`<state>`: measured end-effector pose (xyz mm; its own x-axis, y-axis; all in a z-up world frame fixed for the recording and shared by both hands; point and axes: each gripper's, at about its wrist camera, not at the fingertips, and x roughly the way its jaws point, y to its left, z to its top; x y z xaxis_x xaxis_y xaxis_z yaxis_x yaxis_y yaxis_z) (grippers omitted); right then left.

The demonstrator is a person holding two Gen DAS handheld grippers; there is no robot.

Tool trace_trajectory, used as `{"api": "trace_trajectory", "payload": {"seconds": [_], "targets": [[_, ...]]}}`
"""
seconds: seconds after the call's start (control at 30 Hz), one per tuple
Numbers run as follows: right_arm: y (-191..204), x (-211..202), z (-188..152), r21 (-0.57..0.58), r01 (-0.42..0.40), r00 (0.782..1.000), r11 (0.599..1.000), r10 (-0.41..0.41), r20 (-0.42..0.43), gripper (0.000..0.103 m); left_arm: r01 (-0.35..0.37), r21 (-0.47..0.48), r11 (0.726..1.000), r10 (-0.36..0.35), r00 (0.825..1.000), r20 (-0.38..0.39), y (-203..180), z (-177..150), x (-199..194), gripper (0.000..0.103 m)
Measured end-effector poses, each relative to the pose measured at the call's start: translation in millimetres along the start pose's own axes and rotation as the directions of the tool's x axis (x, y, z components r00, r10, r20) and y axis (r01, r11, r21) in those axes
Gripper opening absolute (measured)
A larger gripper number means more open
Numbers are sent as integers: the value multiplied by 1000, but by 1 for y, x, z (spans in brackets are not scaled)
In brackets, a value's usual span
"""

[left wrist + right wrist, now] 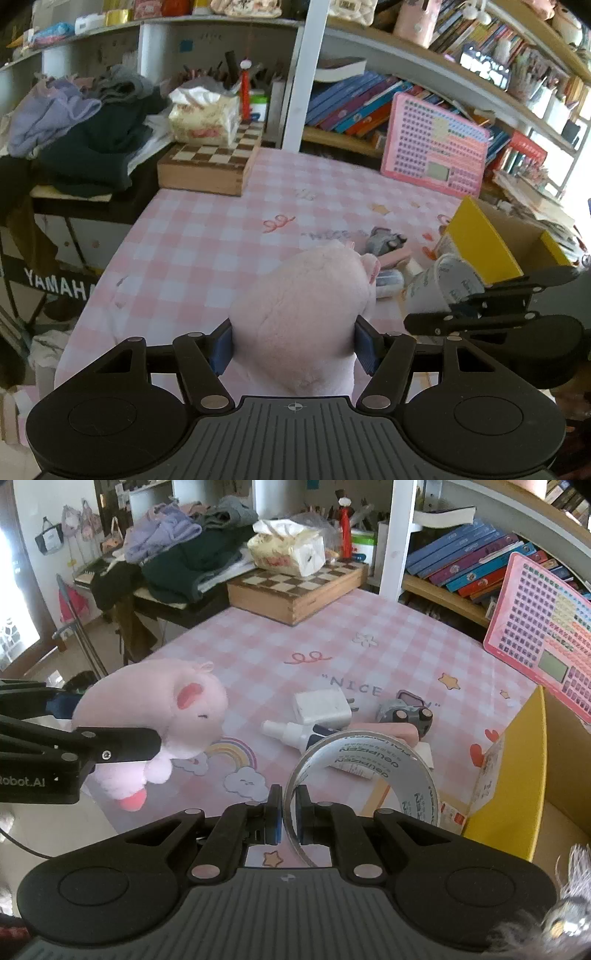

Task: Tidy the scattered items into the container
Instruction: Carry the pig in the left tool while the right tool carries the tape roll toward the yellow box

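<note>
Crowded shelves back your pink checked tablecloth [258,642]. Your left gripper [293,345] clamps the fluffy pink plush toy [306,314]; your right gripper [289,812] pinches the clear tape roll [364,771], both lifted beside the yellow-edged box [524,775].

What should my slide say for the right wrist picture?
Right hand-held gripper pinches a tape roll beside the clamped pink plush pig.

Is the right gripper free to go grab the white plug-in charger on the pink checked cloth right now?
Probably not: the right gripper is shut on the clear tape roll. The white plug-in charger lies uncovered, so only that load blocks it.
</note>
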<state>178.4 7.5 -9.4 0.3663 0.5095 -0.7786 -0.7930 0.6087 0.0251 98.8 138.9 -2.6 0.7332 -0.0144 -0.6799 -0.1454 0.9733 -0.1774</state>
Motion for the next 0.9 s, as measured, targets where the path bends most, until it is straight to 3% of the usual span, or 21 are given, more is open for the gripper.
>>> {"api": "trace_trajectory", "payload": {"seconds": [0.47,0.9], "targets": [[24,-51,-32,33,10,999,999,-12,49,7,88,-36,996,-86,995,41,-7,-19,-45,64],[36,-95,-80,151,57,994,987,-70,81,7,151,37,988,-153,987,44,-27,-46,-79,64]]}}
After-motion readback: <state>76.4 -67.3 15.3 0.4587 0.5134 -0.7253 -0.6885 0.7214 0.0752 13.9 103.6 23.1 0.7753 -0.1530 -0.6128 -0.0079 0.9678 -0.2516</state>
